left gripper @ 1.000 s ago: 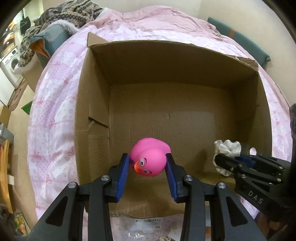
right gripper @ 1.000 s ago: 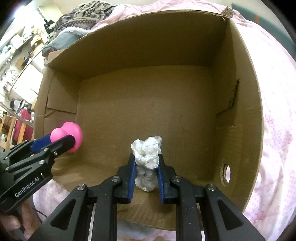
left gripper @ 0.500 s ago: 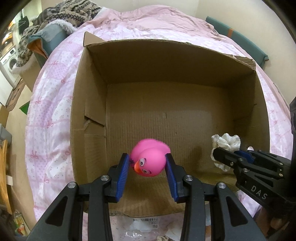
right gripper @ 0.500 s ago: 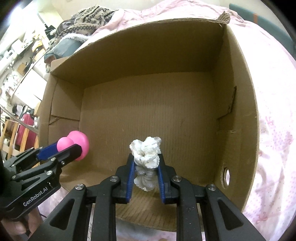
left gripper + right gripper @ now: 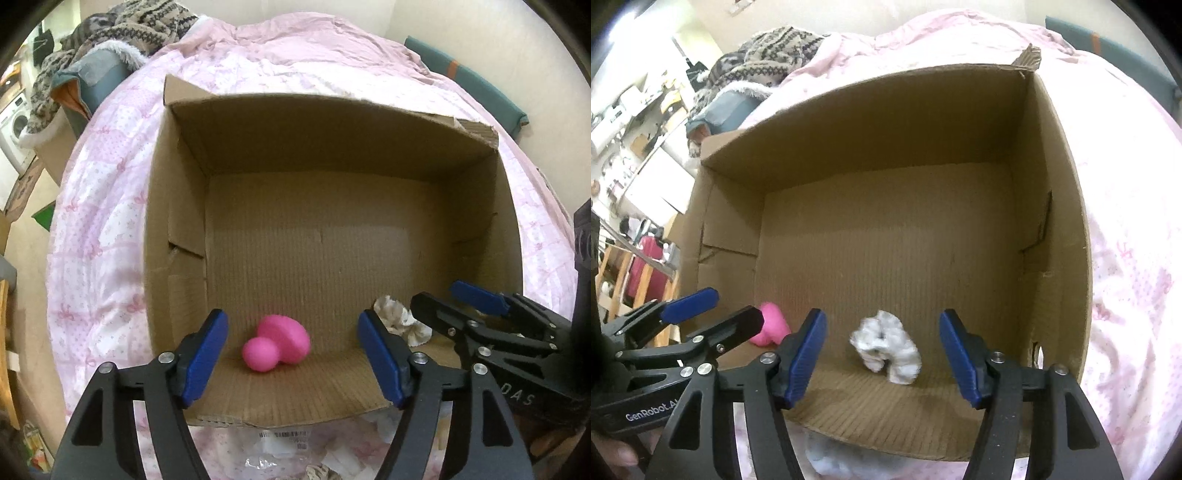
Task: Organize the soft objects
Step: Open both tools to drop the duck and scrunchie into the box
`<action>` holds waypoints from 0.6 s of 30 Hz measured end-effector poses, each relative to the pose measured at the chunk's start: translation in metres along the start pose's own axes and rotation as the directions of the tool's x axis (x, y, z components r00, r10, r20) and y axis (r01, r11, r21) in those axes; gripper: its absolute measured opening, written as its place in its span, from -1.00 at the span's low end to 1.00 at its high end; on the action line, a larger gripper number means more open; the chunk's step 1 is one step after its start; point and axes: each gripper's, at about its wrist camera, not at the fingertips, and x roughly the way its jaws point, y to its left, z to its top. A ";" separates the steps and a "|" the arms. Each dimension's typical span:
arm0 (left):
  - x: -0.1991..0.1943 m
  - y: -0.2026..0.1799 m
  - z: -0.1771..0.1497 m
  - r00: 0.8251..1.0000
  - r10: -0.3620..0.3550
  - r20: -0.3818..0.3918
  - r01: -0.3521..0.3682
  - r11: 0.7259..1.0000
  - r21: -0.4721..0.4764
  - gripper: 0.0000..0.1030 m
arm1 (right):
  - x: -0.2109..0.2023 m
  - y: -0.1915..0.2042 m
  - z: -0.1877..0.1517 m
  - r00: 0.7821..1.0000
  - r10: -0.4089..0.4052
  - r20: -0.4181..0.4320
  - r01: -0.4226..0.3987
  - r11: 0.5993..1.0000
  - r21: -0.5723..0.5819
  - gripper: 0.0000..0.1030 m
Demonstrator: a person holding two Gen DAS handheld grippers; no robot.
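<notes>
Both tongs released since a second ago: pink rubber duck toy (image 5: 276, 343) and white ruffled fabric scrunchie (image 5: 886, 347) dropped from the pads onto the floor of the open brown cardboard box (image 5: 177, 206)

Left wrist view: left gripper (image 5: 291, 356) spread wide, blue pads clear of the duck on both sides. Duck lies on the box floor near the front edge, towards the front-left corner, face turned away. Scrunchie (image 5: 400, 321) partly hidden behind the right pad, near the front-right corner. Right gripper (image 5: 448, 301) also parted, over the front-right of the box. Box sits on a pink patterned quilt (image 5: 99, 236)

Right wrist view: right gripper (image 5: 881, 350) wide apart, scrunchie on the floor between the pads, touching neither, near the front edge. Duck (image 5: 770, 325) half hidden behind left gripper (image 5: 735, 308) at the front-left. Knitted patterned blanket (image 5: 764, 55) heaped beyond the box's far-left corner
</notes>
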 end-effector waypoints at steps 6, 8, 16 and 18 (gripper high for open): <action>-0.018 0.003 0.002 0.999 0.000 0.047 0.001 1.000 -0.007 0.42 | -0.015 -0.001 0.005 0.997 0.051 0.056 -0.052 0.998 0.023 0.45; -0.025 0.003 0.001 0.998 0.007 0.063 -0.007 1.000 -0.002 0.42 | -0.020 0.001 0.005 0.997 0.037 0.069 -0.038 0.999 0.013 0.57; -0.064 0.013 -0.006 0.990 0.036 0.138 -0.034 0.999 -0.020 0.48 | -0.038 -0.001 0.004 0.994 0.030 0.110 -0.032 0.999 0.021 0.70; -0.072 0.012 -0.009 0.988 0.055 0.148 -0.052 0.998 -0.021 0.48 | -0.043 -0.003 0.003 0.993 0.029 0.111 -0.033 0.999 0.032 0.70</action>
